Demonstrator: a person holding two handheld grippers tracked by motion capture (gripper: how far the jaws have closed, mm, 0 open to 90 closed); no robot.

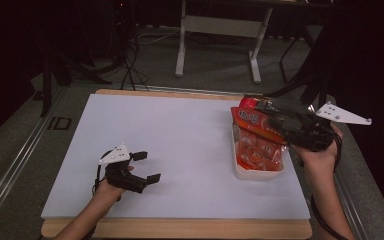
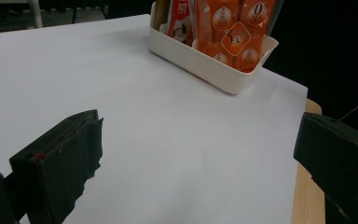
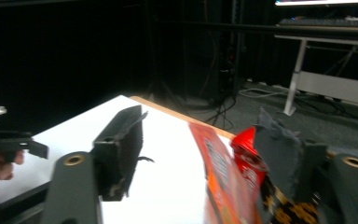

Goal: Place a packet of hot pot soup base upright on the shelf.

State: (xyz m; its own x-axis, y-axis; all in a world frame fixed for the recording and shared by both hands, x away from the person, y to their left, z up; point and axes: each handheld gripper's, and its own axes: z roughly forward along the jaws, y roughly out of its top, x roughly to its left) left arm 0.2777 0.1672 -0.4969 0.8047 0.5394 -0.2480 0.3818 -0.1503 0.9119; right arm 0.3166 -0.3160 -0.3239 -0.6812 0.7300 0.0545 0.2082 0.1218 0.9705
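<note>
Standing upright in white bin [image 1: 240, 172], orange packet [image 1: 258, 145] long axis vertical; right gripper [image 1: 270, 117] fingers apart above it.

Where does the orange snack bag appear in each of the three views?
High view: the orange snack bag stands in the white tray at the right side of the table, by the right gripper.
Left gripper view: top centre-right, in the same tray.
Right gripper view: lower centre, seen edge-on and blurred between the open fingers.
Shared landmark: the white table sheet.
</note>
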